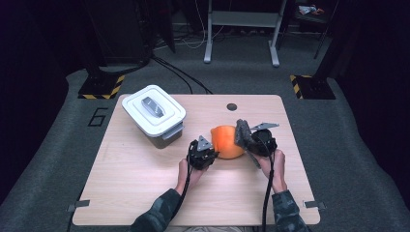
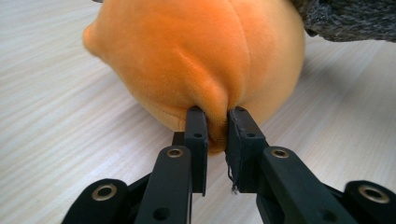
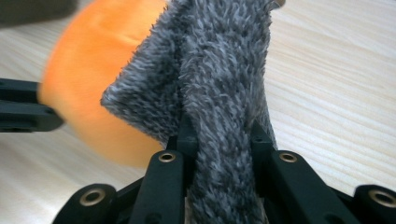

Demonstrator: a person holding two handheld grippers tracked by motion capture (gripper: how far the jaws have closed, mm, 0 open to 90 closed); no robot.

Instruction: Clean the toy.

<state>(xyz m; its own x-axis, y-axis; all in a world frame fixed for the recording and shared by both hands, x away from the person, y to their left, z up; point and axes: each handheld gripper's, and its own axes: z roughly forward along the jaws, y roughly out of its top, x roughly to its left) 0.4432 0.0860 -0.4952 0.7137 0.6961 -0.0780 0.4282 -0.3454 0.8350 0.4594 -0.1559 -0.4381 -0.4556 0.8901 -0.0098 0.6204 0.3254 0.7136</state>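
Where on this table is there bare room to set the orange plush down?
Free: the near-left wood between the white lidded bin and the table front edge, and the far-right corner. Crowded: the middle, where both hand-held grippers hold the orange plush and grey cloth.

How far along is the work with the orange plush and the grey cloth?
Done: both grips are set. The left claw pinches a fold of the orange plush; the right claw clamps the grey cloth. In hand: cloth held against the plush. Left, probably: any wiping; the lidded container sits untouched.
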